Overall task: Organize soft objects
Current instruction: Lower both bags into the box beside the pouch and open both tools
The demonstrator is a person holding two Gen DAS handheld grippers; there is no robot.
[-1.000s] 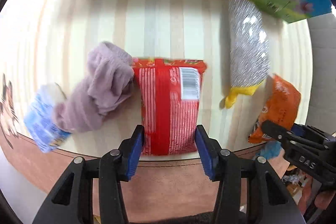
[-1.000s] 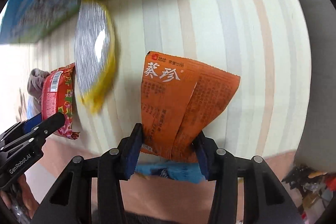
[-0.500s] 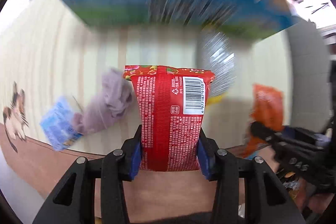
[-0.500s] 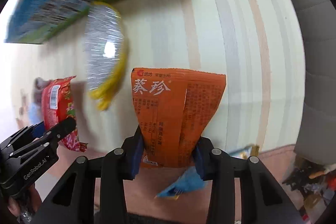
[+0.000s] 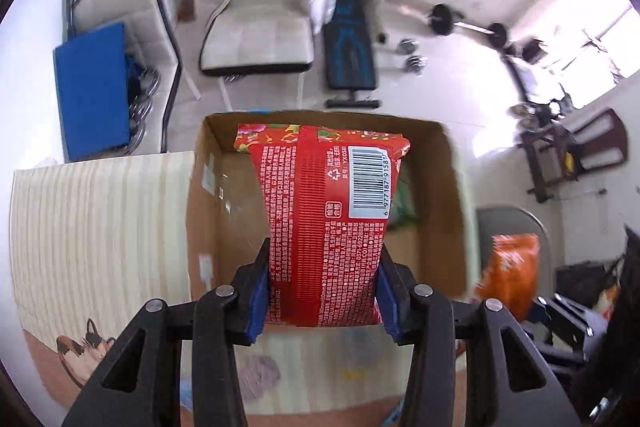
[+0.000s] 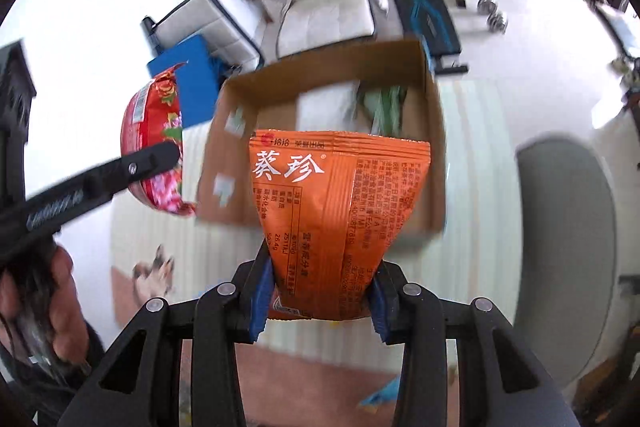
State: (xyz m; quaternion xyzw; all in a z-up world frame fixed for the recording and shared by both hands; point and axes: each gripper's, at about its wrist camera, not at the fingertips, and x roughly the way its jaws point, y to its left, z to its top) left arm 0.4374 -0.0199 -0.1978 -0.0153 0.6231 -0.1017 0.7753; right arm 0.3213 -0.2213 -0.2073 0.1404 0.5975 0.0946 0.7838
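Observation:
My left gripper [image 5: 322, 293] is shut on a red snack packet [image 5: 324, 219] and holds it up in front of an open cardboard box [image 5: 452, 187]. My right gripper [image 6: 318, 301] is shut on an orange snack packet [image 6: 340, 211], also held in front of the cardboard box [image 6: 248, 99]. The red packet [image 6: 154, 143] and the left gripper's finger show at the left of the right wrist view. The orange packet [image 5: 508, 271] shows at the right of the left wrist view. A green packet [image 6: 384, 107] lies inside the box.
The box stands on a striped table mat [image 5: 100, 223] with a cat picture [image 5: 84, 347]. A purple cloth [image 5: 260, 377] lies on the mat below the left gripper. A white chair [image 5: 260, 7], a blue pad [image 5: 94, 87] and weights [image 5: 464, 23] stand beyond the table.
Both grippers have lifted their packets off the table and swung up, so the views now look over the box and into the room.

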